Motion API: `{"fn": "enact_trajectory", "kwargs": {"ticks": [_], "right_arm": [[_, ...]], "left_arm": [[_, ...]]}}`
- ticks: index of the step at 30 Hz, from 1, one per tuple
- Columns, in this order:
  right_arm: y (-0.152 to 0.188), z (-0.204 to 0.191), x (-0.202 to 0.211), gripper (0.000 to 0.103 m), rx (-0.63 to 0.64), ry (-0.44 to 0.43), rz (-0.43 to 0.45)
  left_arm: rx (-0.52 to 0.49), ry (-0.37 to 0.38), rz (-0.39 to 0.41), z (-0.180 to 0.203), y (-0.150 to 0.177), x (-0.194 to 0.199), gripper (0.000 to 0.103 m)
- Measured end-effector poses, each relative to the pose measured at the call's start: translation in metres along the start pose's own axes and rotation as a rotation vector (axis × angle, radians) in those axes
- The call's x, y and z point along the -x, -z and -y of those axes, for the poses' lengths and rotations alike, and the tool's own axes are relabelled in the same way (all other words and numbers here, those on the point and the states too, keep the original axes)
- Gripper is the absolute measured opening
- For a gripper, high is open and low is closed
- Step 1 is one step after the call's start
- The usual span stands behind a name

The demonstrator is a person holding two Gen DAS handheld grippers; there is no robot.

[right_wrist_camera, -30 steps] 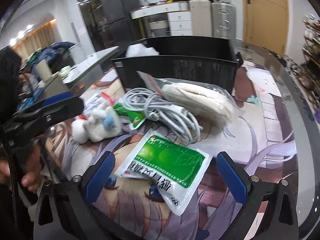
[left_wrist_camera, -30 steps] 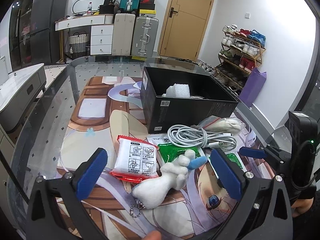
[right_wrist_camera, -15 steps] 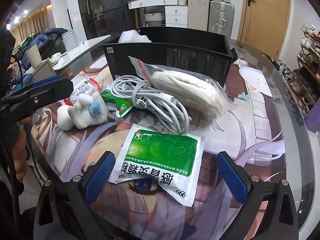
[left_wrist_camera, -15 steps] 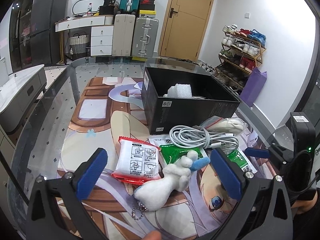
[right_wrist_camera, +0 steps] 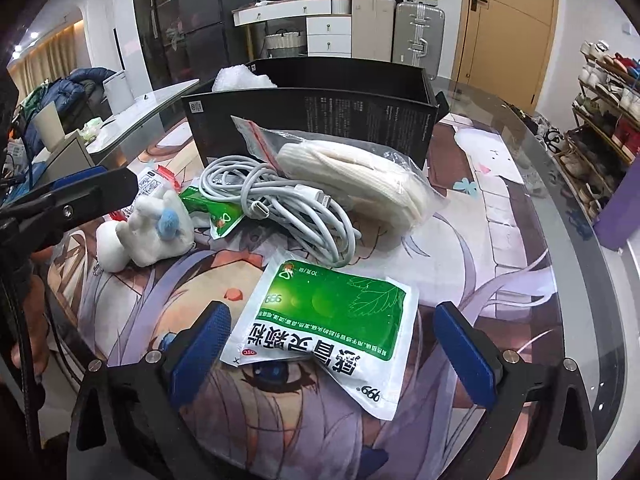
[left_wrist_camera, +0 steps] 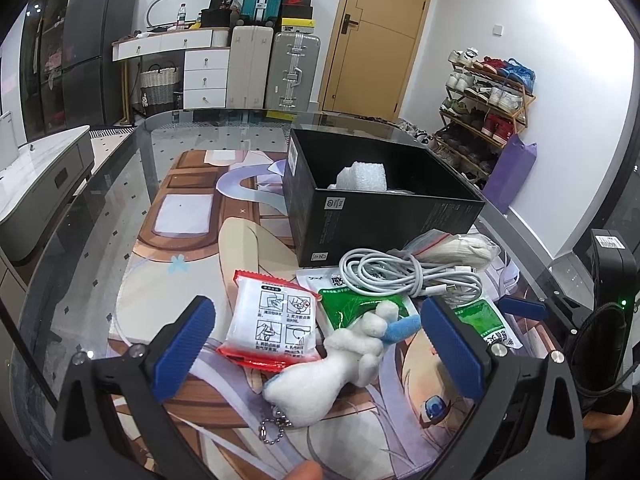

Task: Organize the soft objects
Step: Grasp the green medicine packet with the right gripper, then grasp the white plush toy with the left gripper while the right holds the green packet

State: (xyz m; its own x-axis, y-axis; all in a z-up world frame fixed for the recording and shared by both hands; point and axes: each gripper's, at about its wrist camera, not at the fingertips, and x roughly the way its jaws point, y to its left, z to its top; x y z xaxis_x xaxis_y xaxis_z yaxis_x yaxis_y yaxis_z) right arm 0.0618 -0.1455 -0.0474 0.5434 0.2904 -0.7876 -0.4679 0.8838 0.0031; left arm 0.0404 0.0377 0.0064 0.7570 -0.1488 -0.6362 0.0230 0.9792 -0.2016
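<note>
The right gripper, jaws wide though just narrowing, straddles without touching a green sachet marked "999". The left gripper gapes around a white plush keychain. Beyond stands the black box.

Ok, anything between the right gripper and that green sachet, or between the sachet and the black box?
Nothing blocks the right gripper; the green sachet lies between its open jaws. Toward the black box, the coiled white cable and bagged cloth lie between.
</note>
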Motion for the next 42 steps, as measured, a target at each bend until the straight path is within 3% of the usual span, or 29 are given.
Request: {"fn": "enact_trajectory", "kwargs": {"ticks": [2, 6, 11, 17, 26, 36, 42], "right_arm": [[0.0, 0.001, 0.003, 0.085, 0.002, -0.006, 0.014], [0.003, 0.0, 0.007, 0.074, 0.012, -0.018, 0.018], [0.003, -0.003, 0.012, 0.049, 0.033, -0.036, 0.023], [0.002, -0.007, 0.026, 0.047, 0.046, -0.068, 0.039], [-0.004, -0.011, 0.066, 0.047, 0.057, -0.074, 0.15], [-0.01, -0.004, 0.071, 0.047, 0.029, -0.072, 0.18], [-0.011, -0.002, 0.071, 0.047, 0.028, -0.077, 0.181]], "left_arm": [[-0.002, -0.001, 0.001, -0.001, 0.0, 0.001, 0.103], [-0.002, 0.001, 0.002, -0.001, 0.001, 0.002, 0.103], [-0.011, 0.0, -0.001, 0.0, 0.002, 0.004, 0.103], [-0.004, 0.003, 0.002, -0.001, 0.002, 0.008, 0.103], [-0.014, 0.004, -0.018, 0.0, 0.005, 0.006, 0.103], [-0.004, 0.005, -0.071, 0.005, 0.019, 0.001, 0.103], [-0.085, 0.046, -0.091, 0.019, 0.025, 0.003, 0.101]]}}
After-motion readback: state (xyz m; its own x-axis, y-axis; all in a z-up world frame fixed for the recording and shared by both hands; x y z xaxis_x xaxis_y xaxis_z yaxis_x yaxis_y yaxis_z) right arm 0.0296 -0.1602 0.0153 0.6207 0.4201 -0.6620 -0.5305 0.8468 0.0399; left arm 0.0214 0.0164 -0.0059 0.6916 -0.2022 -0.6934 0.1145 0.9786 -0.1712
